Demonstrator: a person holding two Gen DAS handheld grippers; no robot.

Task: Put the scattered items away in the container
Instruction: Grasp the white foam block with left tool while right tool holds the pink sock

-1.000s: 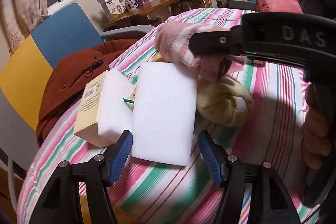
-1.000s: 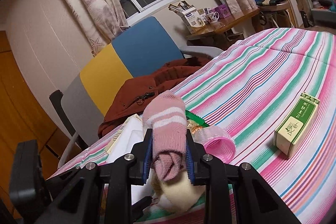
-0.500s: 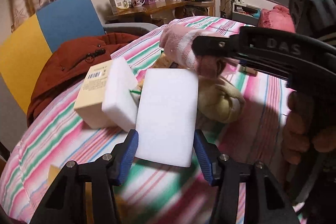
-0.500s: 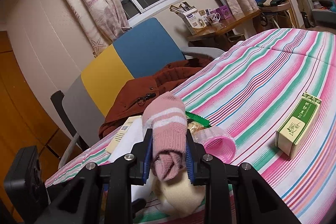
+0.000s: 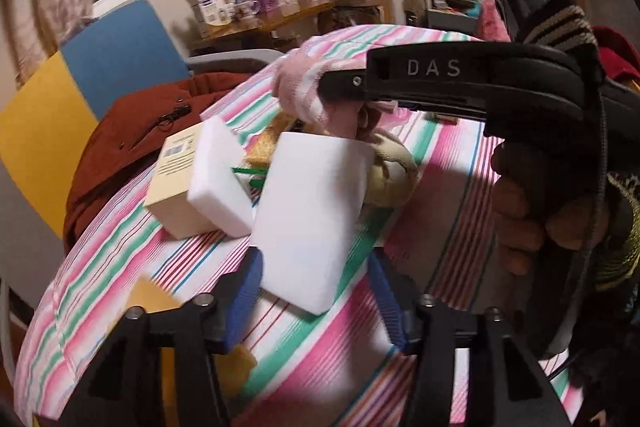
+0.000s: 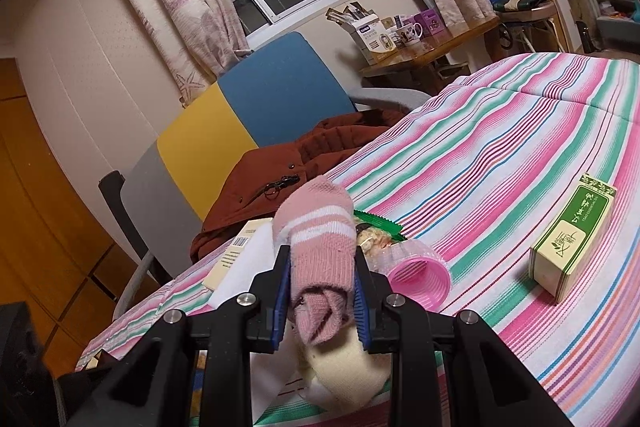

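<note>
Left gripper: jaws opening, blue pads either side of the near white foam block – no clear contact with it.
Right gripper: clamped on a rolled pink knit sock with white stripes, lifted above the striped tablecloth.
White foam blocks: two – the second leans on a cream cardboard box.
Socks: two; a cream one lies under the pink roll.
Boxes: two, counting the green-and-cream carton, well apart to the right.
Container: a clear cup with pink rim lies on its side; contents unclear.
Snack packet: one, green-edged, beside the cup.
</note>
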